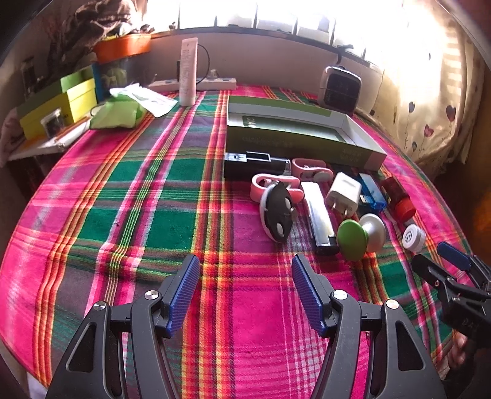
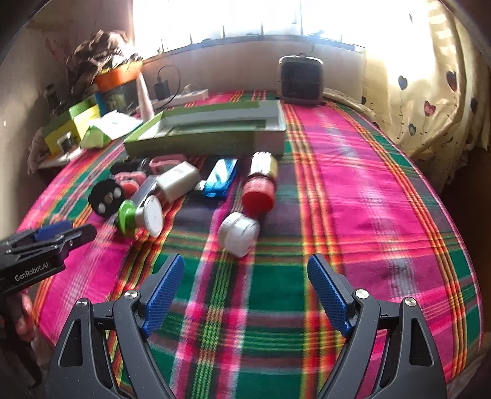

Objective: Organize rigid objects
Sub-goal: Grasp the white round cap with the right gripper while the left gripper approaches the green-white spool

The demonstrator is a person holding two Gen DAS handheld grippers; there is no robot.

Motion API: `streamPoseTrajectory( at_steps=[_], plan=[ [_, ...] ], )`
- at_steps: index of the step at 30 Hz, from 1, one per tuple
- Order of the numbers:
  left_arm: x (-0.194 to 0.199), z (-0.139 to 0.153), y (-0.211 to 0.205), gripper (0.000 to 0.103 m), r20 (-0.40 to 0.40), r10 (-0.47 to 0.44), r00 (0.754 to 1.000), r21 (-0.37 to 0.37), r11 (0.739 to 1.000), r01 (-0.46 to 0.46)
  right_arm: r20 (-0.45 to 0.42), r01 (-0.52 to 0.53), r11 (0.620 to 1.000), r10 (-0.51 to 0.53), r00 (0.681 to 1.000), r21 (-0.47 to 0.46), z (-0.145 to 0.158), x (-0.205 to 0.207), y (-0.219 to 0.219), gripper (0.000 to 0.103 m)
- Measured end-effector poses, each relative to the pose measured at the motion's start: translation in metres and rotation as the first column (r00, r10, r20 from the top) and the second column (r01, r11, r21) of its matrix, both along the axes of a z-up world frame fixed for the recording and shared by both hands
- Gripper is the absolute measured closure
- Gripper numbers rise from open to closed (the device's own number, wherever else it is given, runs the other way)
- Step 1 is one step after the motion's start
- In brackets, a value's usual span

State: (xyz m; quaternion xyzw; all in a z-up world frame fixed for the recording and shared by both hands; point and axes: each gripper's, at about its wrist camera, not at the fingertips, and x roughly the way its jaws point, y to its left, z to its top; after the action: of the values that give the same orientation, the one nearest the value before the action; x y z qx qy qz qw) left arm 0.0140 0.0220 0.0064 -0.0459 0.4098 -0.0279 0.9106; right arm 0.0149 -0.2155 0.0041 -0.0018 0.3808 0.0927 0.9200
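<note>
left gripper (image 1: 245, 290): black frame, ribbed blue pads, silver screws | right gripper (image 2: 245, 291): same build | white "GenRobot.AI" lettering on left body

Both wrist views sit low over the plaid cloth (image 1: 153, 190), facing the window; both share the green box (image 2: 202, 135).

Domestic room, probably a bedroom or living room. The work surface was covered by a pink-and-green plaid cloth (image 1: 153, 196); a heart-print curtain (image 2: 429, 101) hung beside a bright window (image 1: 276, 12). A power strip (image 1: 214, 83), potted plant (image 2: 118, 73) and small fan heater (image 1: 339, 86) lined the far wall.
</note>
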Motion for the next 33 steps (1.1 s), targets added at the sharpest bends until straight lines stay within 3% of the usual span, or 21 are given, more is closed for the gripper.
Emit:
streamPoseTrajectory(
  at_steps=[9, 16, 30, 33],
  plan=[
    [0.007, 0.003, -0.002, 0.041, -0.008, -0.036, 0.999, -0.038, 0.999, 0.035, -0.022, 0.018, 1.000, -0.018, 1.000, 0.004, 0.000, 0.016, -0.001, 0.022],
    [0.003, 0.011, -0.008, 0.041, 0.013, -0.067, 0.998, -0.046, 0.997, 0.068, -0.052, 0.002, 1.000, -0.001, 0.999, 0.031, -0.003, 0.027, 0.001, 0.041],
    [0.000, 0.023, -0.037, 0.041, 0.027, -0.178, 0.984, -0.068, 0.981, 0.180, -0.030, 0.007, 0.999, -0.006, 1.000, 0.040, -0.005, 0.025, -0.005, 0.080],
    [0.002, 0.024, -0.046, 0.041, 0.024, -0.207, 0.978, -0.072, 0.975, 0.208, -0.027, 0.003, 0.999, -0.002, 1.000, 0.045, -0.005, 0.024, -0.008, 0.080]
  ],
)
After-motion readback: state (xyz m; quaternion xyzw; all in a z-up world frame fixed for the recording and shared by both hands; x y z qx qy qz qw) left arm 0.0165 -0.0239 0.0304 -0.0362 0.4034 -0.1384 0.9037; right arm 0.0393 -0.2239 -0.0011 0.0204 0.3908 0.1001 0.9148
